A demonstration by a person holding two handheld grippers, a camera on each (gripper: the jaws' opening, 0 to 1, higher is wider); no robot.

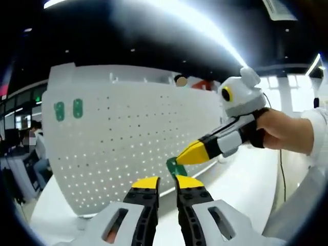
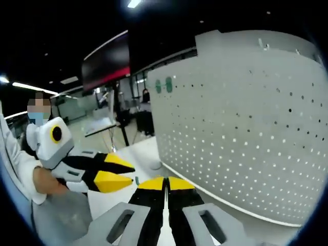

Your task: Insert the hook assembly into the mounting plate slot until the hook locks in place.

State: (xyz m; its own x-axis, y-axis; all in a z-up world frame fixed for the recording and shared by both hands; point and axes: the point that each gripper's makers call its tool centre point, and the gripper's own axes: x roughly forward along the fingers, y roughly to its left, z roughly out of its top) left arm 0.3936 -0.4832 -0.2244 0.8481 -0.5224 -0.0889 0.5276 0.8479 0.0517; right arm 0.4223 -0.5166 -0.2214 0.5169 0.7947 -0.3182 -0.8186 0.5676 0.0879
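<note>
A white pegboard mounting plate (image 1: pixel 128 138) (image 2: pixel 246 128) stands upright on the white table (image 1: pixel 241 184). Two green hooks (image 1: pixel 59 110) (image 2: pixel 158 86) sit near its upper corner. A small green hook piece (image 1: pixel 176 166) (image 2: pixel 137 180) sits low, just beyond my left gripper (image 1: pixel 167 182), whose jaws stand a little apart with nothing between them. My right gripper (image 2: pixel 165 180) has its jaws together. In the left gripper view, the right gripper (image 1: pixel 180 160) comes in from the right with its tip at the green piece. I cannot tell whether it holds it.
A person's hand (image 1: pixel 282 130) and white sleeve (image 2: pixel 15 164) hold the grippers. The left gripper (image 2: pixel 125 174) shows in the right gripper view. A small white knob (image 2: pixel 155 165) lies on the table by the plate's foot. Desks and people stand behind.
</note>
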